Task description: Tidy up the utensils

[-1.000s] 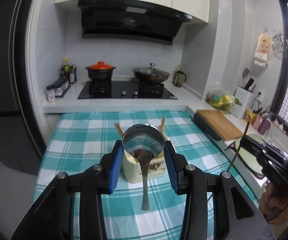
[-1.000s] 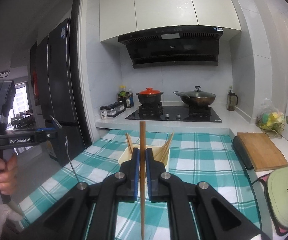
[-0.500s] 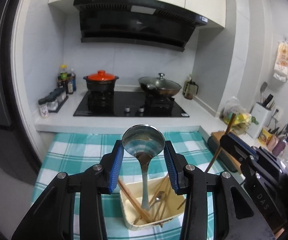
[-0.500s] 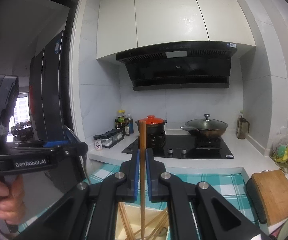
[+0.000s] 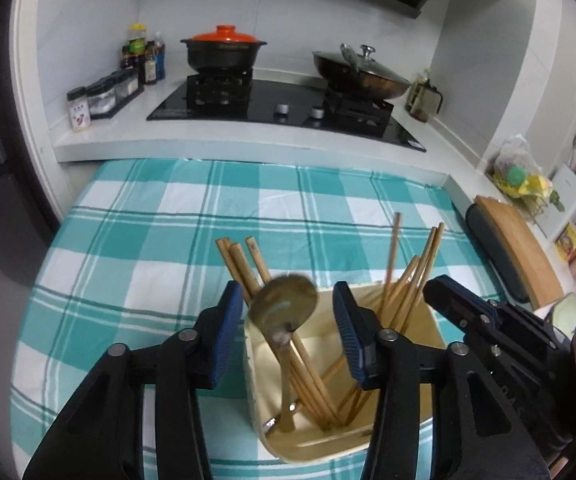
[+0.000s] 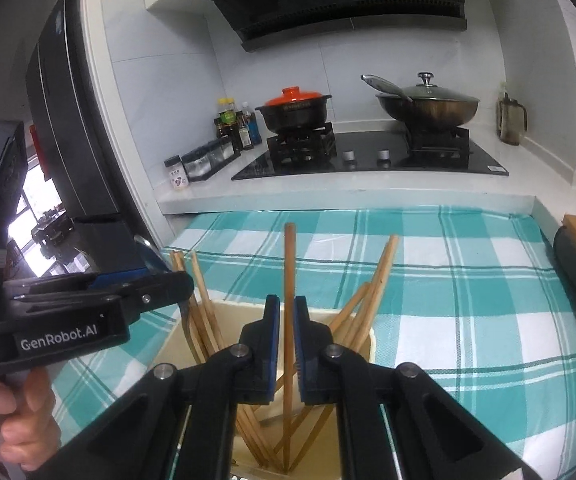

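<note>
A cream utensil holder (image 5: 424,318) stands on the checked cloth with several wooden chopsticks (image 5: 239,264) leaning in it. My left gripper (image 5: 288,320) hovers right over it and its jaws are opening. The metal spoon (image 5: 283,308) sits blurred between the pads, tilted left, with its handle down inside the holder; the pads do not press on it. My right gripper (image 6: 287,320) is shut on one upright chopstick (image 6: 290,264) whose lower end reaches into the holder (image 6: 370,340). The two grippers are side by side, the left gripper (image 6: 183,280) to the left of the right one.
Behind the teal checked cloth (image 5: 167,216) runs a white counter with a black hob (image 5: 283,108), an orange-lidded pot (image 5: 223,50), a lidded wok (image 5: 362,74) and spice jars (image 5: 99,100). A wooden cutting board (image 5: 516,256) lies at the right. A hand (image 6: 11,416) holds the left gripper.
Both grippers have come down over the holder. The spoon's handle and the chopstick's end now reach into it. The left jaws have widened and the spoon has tipped left.
</note>
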A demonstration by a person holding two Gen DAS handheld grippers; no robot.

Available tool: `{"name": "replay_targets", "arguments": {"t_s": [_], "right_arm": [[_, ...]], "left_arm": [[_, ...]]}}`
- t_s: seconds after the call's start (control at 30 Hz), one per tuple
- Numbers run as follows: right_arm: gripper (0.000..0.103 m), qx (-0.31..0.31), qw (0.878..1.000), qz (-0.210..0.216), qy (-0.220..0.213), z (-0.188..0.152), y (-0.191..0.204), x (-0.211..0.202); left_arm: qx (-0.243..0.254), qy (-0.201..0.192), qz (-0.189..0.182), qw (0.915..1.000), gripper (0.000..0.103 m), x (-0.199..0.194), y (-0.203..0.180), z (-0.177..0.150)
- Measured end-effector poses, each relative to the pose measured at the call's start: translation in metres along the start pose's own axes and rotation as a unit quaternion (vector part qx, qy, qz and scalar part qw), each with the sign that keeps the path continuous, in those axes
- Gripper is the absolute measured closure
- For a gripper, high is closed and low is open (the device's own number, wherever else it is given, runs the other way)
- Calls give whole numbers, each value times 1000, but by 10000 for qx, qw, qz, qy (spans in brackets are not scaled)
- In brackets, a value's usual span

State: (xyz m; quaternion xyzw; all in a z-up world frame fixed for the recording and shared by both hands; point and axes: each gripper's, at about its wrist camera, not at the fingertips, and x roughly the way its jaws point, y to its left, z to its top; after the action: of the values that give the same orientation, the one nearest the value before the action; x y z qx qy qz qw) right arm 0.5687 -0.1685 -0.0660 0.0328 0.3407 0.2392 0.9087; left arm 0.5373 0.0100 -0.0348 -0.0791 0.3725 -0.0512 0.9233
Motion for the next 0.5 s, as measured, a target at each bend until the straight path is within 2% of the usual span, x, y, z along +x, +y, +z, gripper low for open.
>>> {"name": "replay_targets", "arguments": {"t_s": [0.07, 0.1, 0.13, 0.17, 0.2, 0.3, 0.4, 0.5], "right_arm": [[93, 100, 9999, -25, -46, 3, -3, -8], [82, 114, 9999, -50, -105, 4, -3, -16], [63, 98, 9997, -93, -186, 4, -2, -26], [54, 83, 9994, -145, -303, 4, -2, -38], [46, 58, 9988, -200, -440, 4, 0, -51], [44, -169, 9965, -496, -650, -3, 14, -94], [27, -260, 9943, -751, -713, -19, 31, -135], [16, -211, 9940, -802, -714, -41, 46, -173]], "left_arm": [[40, -292, 111, 9995, 25, -24, 3, -3], [108, -473, 176, 9987, 22, -40, 3, -7], [191, -629, 254, 9975, 15, -55, 3, -11], [260, -764, 352, 9961, 7, -69, 4, -15], [308, -923, 464, 9942, 3, -84, 3, -22], [396, -1245, 910, 9872, 0, -124, 0, -47], [391, -1285, 1259, 9829, 0, -151, -6, -74], [384, -1441, 1483, 9776, 0, -176, -11, -104]]}}
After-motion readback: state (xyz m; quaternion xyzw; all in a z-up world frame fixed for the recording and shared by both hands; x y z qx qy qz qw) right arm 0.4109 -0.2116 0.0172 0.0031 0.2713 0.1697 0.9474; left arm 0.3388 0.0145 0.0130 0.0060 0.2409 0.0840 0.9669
